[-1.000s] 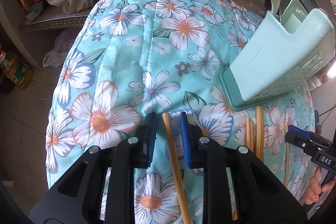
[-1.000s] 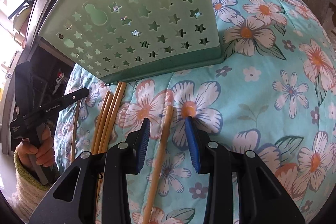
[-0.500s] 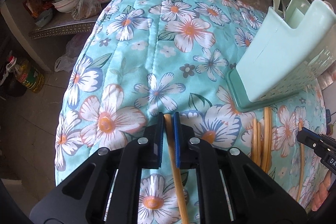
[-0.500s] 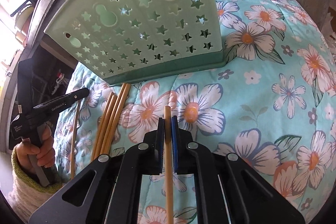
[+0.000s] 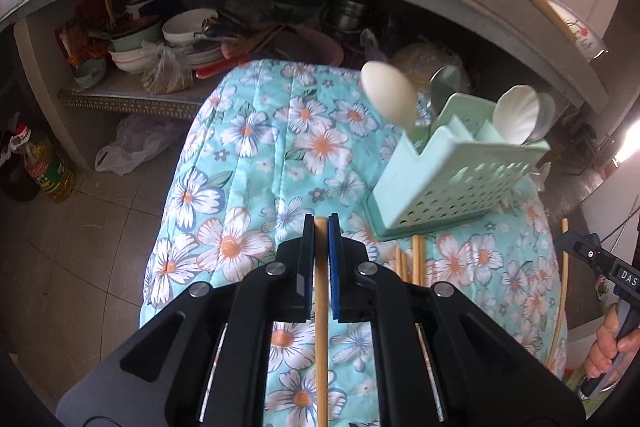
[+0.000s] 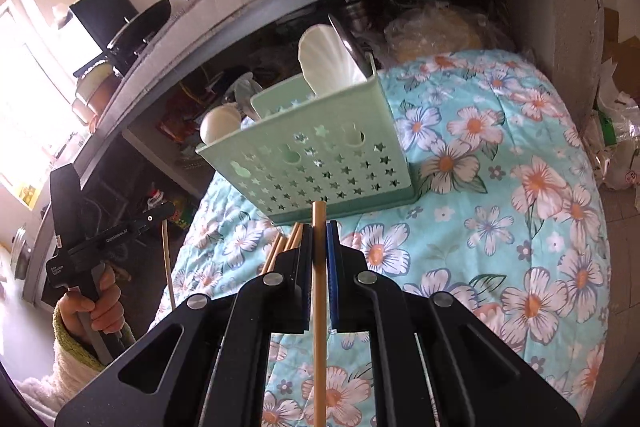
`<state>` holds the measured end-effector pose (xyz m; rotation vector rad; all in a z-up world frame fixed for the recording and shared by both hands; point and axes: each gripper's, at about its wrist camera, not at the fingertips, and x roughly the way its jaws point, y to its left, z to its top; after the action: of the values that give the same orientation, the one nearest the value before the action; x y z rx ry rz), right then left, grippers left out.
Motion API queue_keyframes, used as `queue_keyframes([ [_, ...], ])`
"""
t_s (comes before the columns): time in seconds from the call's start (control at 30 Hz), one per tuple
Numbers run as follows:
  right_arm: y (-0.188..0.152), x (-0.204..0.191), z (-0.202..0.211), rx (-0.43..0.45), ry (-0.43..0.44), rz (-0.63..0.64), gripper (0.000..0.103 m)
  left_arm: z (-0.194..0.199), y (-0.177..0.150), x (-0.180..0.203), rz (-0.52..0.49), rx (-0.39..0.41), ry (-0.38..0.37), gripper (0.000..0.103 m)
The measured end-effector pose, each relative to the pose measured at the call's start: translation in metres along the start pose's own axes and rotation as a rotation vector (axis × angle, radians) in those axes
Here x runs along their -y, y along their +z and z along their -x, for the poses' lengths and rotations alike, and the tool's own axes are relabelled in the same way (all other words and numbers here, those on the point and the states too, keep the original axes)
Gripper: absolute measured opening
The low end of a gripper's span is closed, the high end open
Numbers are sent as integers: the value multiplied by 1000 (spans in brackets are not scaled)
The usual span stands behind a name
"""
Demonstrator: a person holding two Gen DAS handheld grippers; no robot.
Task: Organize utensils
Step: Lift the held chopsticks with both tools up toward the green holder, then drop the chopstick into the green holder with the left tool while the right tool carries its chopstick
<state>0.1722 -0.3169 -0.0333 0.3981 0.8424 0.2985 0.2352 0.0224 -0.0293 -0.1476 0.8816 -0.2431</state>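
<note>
While you hold one tool in each hand, each wrist view shows this:

Left gripper: your left gripper (image 5: 320,227) has its blue-padded jaws pressed in on a slim tan bamboo chopstick (image 5: 321,327).
Left chopstick axis: its long axis runs straight along the fingers, the far tip just clear of the pad ends and pointing away from you over the quilt; the rest runs back under the tool, out of frame.
Right gripper: your right gripper (image 6: 319,231) pinches a second tan bamboo chopstick (image 6: 319,307) between its pads in the same way.
Right chopstick axis: lengthwise with the fingers, its tip poking past the pads and pointing at the lower front wall of the holder.
Holder: the mint-green plastic utensil caddy with star-shaped cutouts (image 6: 316,163) stands on the quilt ahead of both tools, to the right in the left wrist view (image 5: 452,183).
In the holder: a white plastic ladle with a shell-shaped bowl (image 6: 328,63), a cream rounded spoon (image 5: 388,95) and a metal spoon (image 5: 442,83) stand bowl-up in its compartments.
Loose chopsticks: several more bamboo chopsticks (image 6: 282,245) lie together on the quilt, their tips just beside the foot of the holder, long axes running roughly toward you.
Surface: a turquoise quilted cover printed with white and orange flowers (image 5: 260,163) lies under everything.
Behind: a low shelf stacked with bowls and plates (image 5: 176,39).
</note>
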Motion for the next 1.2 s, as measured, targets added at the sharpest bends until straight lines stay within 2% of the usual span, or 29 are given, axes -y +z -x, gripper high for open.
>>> queue_keyframes([
  [0.3,12,-9,65,140,17,43,7,73,20,39,-91,153,-90,6],
  [0.47,13,-11,80,179,30,44,7,104,37,62,-144,248,-99,6],
  [0.67,10,-7,87,195,51,29,7,126,71,87,-159,366,-118,6],
  [0.87,9,1,90,204,68,12,7,133,110,104,-119,472,-162,6],
  [1.03,11,9,88,204,77,2,7,123,134,118,-99,537,-161,6],
  [1.2,14,17,82,193,78,-16,7,92,153,126,-75,516,-186,6],
])
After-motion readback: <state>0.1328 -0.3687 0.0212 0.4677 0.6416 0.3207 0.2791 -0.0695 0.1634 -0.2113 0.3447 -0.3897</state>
